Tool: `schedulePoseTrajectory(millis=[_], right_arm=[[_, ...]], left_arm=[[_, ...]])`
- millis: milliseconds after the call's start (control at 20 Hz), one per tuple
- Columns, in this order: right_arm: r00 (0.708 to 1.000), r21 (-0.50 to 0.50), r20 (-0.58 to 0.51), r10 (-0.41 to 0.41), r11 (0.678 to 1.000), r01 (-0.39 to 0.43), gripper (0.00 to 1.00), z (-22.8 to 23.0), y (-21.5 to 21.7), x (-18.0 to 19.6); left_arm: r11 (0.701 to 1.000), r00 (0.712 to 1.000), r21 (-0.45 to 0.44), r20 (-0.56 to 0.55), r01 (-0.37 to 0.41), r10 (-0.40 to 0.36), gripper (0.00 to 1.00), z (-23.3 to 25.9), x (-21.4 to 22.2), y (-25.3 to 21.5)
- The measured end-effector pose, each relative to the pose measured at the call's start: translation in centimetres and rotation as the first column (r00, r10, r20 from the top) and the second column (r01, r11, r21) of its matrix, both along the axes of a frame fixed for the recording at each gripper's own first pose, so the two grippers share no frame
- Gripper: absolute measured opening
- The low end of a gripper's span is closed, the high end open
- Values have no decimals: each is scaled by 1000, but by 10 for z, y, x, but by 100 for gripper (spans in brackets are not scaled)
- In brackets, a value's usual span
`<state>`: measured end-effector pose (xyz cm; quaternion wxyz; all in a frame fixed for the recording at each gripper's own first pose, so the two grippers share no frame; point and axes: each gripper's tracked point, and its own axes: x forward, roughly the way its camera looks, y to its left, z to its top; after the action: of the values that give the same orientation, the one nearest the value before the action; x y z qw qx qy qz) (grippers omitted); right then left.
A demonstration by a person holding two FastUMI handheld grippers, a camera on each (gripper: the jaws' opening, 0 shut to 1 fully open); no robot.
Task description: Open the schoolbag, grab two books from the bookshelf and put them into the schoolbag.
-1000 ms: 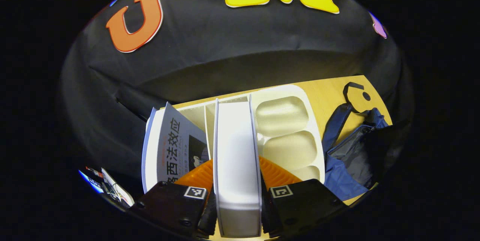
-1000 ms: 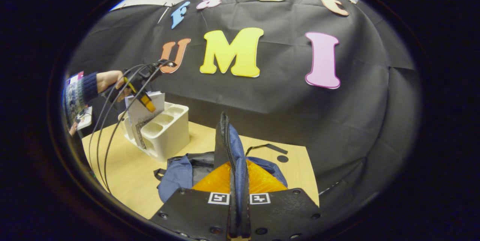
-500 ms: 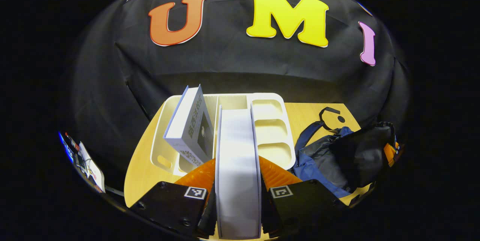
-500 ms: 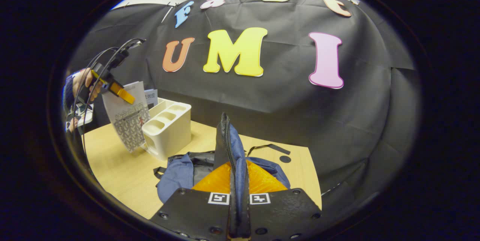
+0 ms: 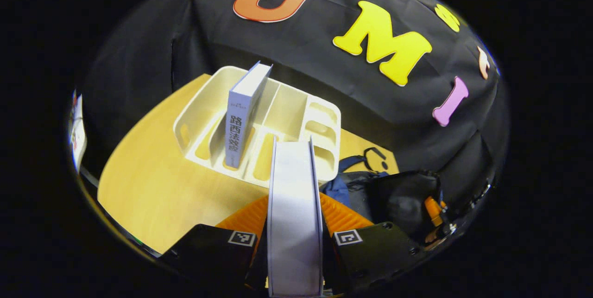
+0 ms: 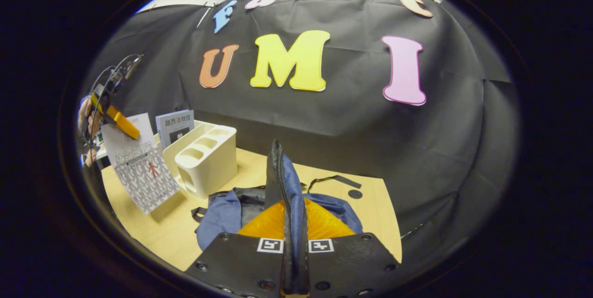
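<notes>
- The left claw (image 5: pixel 294 247) is clenched on a white-edged paperback book (image 5: pixel 293 205), held edge-on between both fingers above the pale wooden bench (image 5: pixel 153 191); in the right gripper view the same patterned-cover book (image 6: pixel 141 170) is seen hanging at nine o'clock, clear of the bench.
- A second grey-covered book (image 5: pixel 242 117) stands upright in a slot of the white plastic compartmented bookshelf (image 5: pixel 319 117), at eleven o'clock from the held book.
- The right claw (image 6: pixel 291 261) is clamped on the zipped edge of the blue fabric schoolbag (image 6: pixel 222 217); that edge is held raised, the body lying on the bench just beside the bookshelf (image 6: pixel 206 159).
</notes>
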<state>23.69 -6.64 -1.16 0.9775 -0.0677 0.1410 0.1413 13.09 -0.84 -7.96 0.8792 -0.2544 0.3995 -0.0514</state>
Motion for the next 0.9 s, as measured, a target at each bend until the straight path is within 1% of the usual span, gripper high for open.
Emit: schedulePoseTrajectory(millis=[50, 150, 200, 300, 350, 500, 600, 700, 800, 900], right_arm=[[1000, -7, -1, 2, 1000, -2, 6, -1, 3, 0], [1000, -22, -1, -1, 1000, 1, 5, 1, 5, 0], [1000, -25, -1, -1, 1000, 1, 6, 2, 7, 0], [1000, -42, 0, -13, 999, 13, 5, 3, 7, 1], [999, -50, -4, -33, 998, 33, 5, 2, 3, 1], [999, -42, 3, -42, 998, 42, 5, 10, 3, 2], [999, -24, 7, -52, 998, 53, 5, 15, -1, 3], [998, -8, 7, -66, 998, 66, 5, 18, -7, 4], [997, 52, 11, -79, 996, 79, 5, 24, -13, 6], [997, 126, 9, -76, 989, 74, 5, 29, -15, 6]], left_arm=[[999, 1000, -36, -7, -2, 2, 47, -3, -2, -6], [997, 1000, -80, -5, -4, 3, 47, -8, -5, -16], [994, 1000, -107, -3, -7, 7, 52, -10, -6, -22], [983, 1000, -185, 8, 5, -4, 51, -7, -6, -43], [975, 1000, -221, 15, 13, -10, 47, -7, -5, -54], [952, 999, -306, 37, 9, 3, 48, -8, 4, -79], [935, 999, -354, 44, 1, 15, 47, -10, 11, -95], [930, 998, -369, 56, 8, 14, 48, -14, 18, -112], [929, 998, -369, 52, -2, 22, 47, -23, 29, -125], [919, 998, -395, 51, -1, 23, 47, -27, 37, -147]])
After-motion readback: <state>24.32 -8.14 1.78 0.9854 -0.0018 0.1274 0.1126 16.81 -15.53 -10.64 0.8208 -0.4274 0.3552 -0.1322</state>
